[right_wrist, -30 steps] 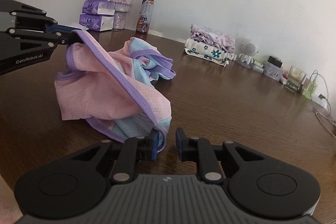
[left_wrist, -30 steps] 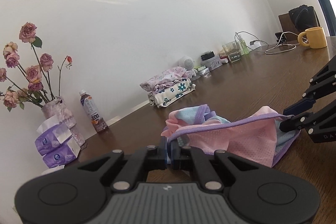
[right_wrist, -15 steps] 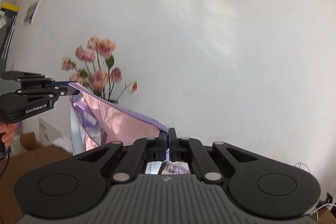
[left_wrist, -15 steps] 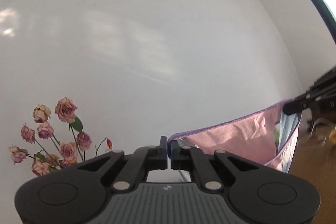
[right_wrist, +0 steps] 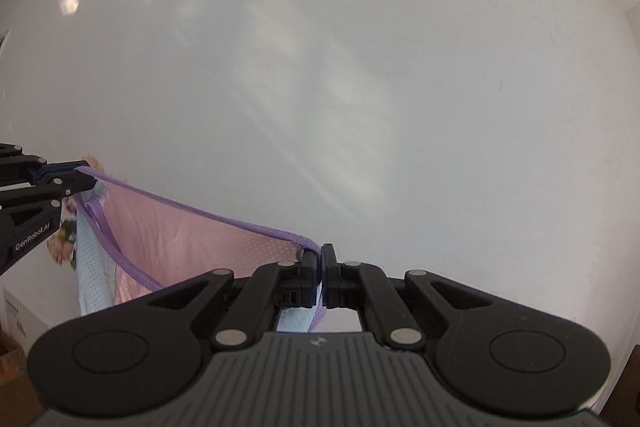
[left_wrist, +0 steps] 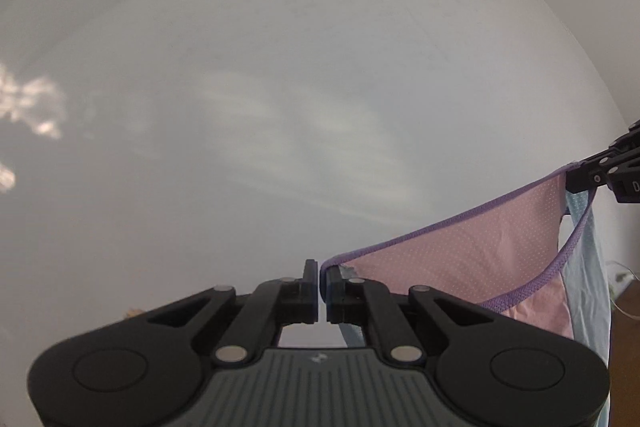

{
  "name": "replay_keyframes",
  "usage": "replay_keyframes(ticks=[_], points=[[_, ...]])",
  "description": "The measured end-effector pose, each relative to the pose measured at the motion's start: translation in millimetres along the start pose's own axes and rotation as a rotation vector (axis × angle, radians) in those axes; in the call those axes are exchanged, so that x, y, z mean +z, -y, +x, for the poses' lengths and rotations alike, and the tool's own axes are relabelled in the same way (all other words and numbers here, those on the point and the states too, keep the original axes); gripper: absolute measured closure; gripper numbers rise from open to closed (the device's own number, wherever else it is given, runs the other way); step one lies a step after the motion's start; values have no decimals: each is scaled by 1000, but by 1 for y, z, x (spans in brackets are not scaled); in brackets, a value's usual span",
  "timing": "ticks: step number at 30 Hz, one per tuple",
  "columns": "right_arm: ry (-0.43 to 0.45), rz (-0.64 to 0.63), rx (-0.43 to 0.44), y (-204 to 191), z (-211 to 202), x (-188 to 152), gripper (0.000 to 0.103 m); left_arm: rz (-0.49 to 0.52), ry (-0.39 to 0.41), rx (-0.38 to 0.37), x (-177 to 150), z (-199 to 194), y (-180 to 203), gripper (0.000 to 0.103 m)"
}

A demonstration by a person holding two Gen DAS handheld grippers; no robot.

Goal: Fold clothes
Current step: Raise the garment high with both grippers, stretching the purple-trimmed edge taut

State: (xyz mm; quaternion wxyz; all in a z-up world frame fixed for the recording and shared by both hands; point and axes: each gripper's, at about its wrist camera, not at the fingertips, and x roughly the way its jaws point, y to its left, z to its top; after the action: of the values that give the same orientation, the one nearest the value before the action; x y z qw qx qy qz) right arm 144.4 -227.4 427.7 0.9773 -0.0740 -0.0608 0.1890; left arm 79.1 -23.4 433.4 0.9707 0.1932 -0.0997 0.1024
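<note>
The left gripper (left_wrist: 322, 291) is clenched on one end of a purple-bound edge of a small pink and pale blue dotted mesh garment (left_wrist: 472, 259). Its jaws stand pressed together with only the cloth's trim between them. The right gripper (right_wrist: 321, 277) is clenched the same way on the other end of that edge, with a strip of pale blue fabric hanging down between its fingers.

Between the two grippers the purple trim runs in a shallow sagging line, and the garment hangs below it in the air, pink panel in front, pale blue panel at the sides. Both cameras look upward at a plain white wall (right_wrist: 360, 67). No tabletop shows beneath the cloth, only a sliver of brown wood (left_wrist: 626, 347) at the lower right edge of the left view. Blurred pink flowers (right_wrist: 60, 243) show behind the garment in the right view.

The step in hand appears to be lifting and spreading the garment so it hangs flat. The next move likely calls for lowering it evenly onto a surface, keeping both grips firm and the edge taut.
</note>
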Motion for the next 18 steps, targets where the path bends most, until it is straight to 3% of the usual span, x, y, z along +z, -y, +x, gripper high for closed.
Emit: replay_keyframes(ticks=[7,14,18], points=[[81,-91,-49,-16,-2,39,102,28,67,122,50,-4,-17,97],[77,-119,-39,-22,0,44,102,43,51,156,55,3,-30,90],[27,-92,-20,-21,15,42,102,20,8,139,46,18,-36,90]])
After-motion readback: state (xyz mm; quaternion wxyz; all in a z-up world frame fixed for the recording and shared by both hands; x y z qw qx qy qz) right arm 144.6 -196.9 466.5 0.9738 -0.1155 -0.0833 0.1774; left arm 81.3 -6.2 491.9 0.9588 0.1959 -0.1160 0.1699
